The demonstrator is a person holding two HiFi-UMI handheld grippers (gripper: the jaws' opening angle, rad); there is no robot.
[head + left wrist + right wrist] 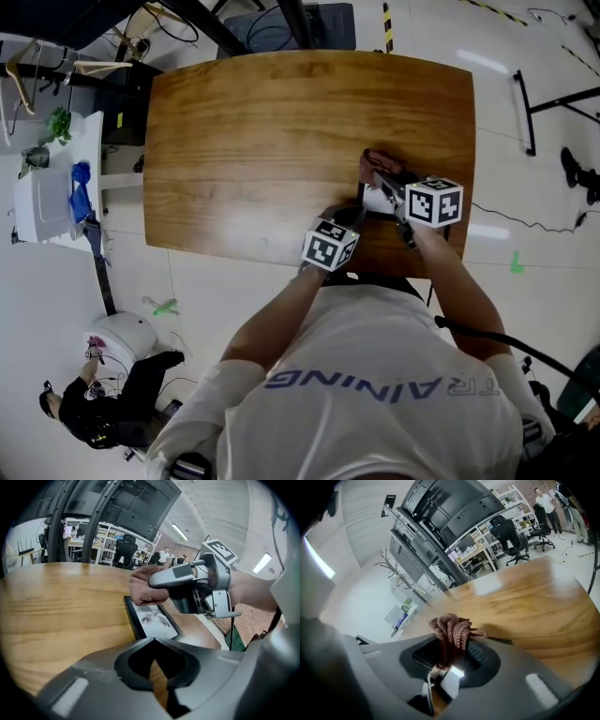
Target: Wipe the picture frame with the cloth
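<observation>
Right claw is clenched on the brown cloth. The wad bunches up out of the jaws and a loose fold pokes past the tips. The cloth is over the far end of the picture frame (black border, pale print with a leaf shape) and looks pressed on it.

Left claw is pinched closed, tips meeting, nothing between them. The tips sit right at the frame's near edge; cannot tell if they touch it.

The frame lies flat on the wooden table, just ahead of the left claw and under the right claw's tips.

View differences:
- Right gripper view: shows the grip on the cloth, but only a thin dark strip of frame behind the wad.
- Left gripper view: shows the frame's face, plus the right claw side-on above the frame's far end.
- Head view: shows both claws close together by the table's near edge, the right one reaching further out.
- Head view only: a white cart well off to the left claw's side, and a person down on the floor near it.
</observation>
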